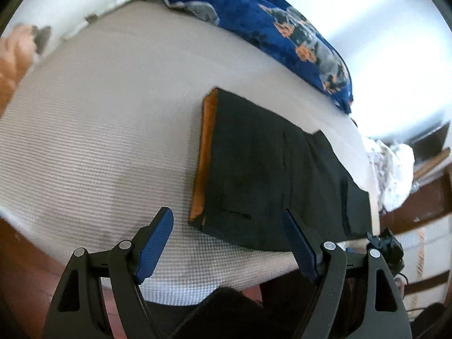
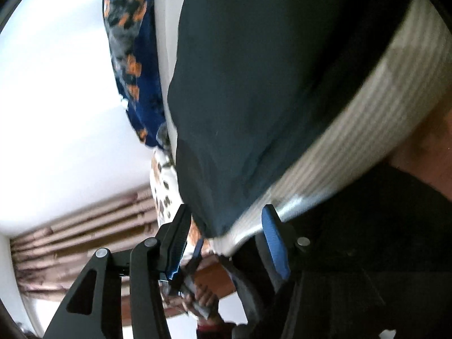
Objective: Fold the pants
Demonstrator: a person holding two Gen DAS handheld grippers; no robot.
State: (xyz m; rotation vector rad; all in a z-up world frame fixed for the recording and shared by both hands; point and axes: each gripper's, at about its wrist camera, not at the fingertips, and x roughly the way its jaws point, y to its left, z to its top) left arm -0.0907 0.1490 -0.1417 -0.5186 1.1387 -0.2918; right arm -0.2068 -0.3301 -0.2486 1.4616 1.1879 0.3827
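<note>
Your bed [image 1: 93, 130] fills most of the left wrist view, covered in a pale ribbed spread that runs from the near edge up to the pillows. Along its far side lies a dark blue blanket [image 1: 282, 28] printed with grey and orange dogs, and beside that, at the top left, a white pillow [image 1: 70, 2] with grey-brown spots. At the right end of the bed sits a crumpled white cloth [image 1: 392, 172].

The pants [image 1: 268, 175] lie flat on the bed toward its right half, black, folded into a broad rectangle with an orange band along the left edge. Their near edge runs close to the bed's front edge.

Your left gripper [image 1: 228, 243] hangs above the near edge of the bed with its blue-padded fingers spread wide and nothing between them; the right finger overlaps the pants' near edge in the view, though you cannot tell if it touches.

In the blurred right wrist view, the pants [image 2: 268, 84] loom large and close. Your right gripper [image 2: 226, 240] is also spread apart, its tips at the pants' corner and the bed's edge, gripping nothing. A hand [image 2: 206, 296] shows below it.
</note>
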